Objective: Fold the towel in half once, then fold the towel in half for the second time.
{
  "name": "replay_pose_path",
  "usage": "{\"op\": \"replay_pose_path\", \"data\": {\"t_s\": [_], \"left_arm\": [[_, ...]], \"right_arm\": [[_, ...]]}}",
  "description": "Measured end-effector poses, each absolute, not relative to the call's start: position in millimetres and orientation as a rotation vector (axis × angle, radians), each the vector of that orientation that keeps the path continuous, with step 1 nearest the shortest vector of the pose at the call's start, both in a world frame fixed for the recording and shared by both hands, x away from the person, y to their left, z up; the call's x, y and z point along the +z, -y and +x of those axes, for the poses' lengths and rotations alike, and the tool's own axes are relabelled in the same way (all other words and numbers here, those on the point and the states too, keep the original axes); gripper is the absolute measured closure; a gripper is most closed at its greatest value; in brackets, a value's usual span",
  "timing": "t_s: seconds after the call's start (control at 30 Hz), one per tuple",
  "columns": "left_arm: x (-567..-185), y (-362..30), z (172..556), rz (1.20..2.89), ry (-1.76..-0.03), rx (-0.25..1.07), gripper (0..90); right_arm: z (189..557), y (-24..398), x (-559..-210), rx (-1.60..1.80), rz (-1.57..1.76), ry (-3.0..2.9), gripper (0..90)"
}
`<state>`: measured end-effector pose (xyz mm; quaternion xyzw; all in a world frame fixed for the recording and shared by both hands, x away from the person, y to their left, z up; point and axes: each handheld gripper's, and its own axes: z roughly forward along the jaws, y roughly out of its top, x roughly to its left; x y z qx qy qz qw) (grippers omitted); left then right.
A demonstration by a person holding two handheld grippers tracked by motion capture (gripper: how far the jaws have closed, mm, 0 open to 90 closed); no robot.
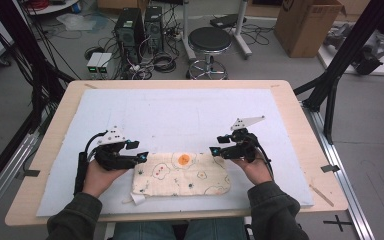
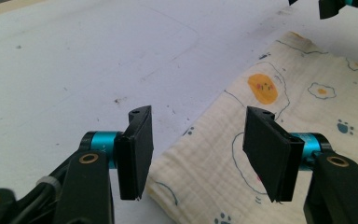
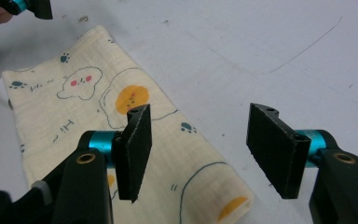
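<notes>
A folded cream cloth [image 1: 180, 175] printed with fried eggs and paw prints lies flat near the table's front edge. My left gripper [image 1: 137, 151] hovers at the cloth's left end with its jaws open and nothing between them. In the left gripper view that gripper [image 2: 198, 140] stands just above the corner of the cloth [image 2: 307, 102]. My right gripper [image 1: 219, 145] hovers at the cloth's right end, also open and empty. In the right gripper view its jaws [image 3: 200, 140] straddle the folded edge of the cloth [image 3: 74, 112] without touching it.
A white mat [image 1: 180, 110] covers most of the wooden table [image 1: 55, 145]. Behind the table stand a black stool [image 1: 209, 42], computer towers [image 1: 132, 30] and a cardboard box [image 1: 305, 25]. Black frame struts [image 1: 340, 65] rise on both sides.
</notes>
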<state>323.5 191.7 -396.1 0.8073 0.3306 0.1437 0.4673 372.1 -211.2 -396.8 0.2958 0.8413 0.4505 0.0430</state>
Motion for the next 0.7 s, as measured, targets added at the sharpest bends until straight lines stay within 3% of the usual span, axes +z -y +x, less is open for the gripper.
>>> {"op": "replay_pose_path", "data": {"t_s": [0.7], "left_arm": [[-398,-190,340,1.966,-0.858,0.338,42.9]], "right_arm": [[383,213,-402,1.343,0.946,-2.58,41.4]]}}
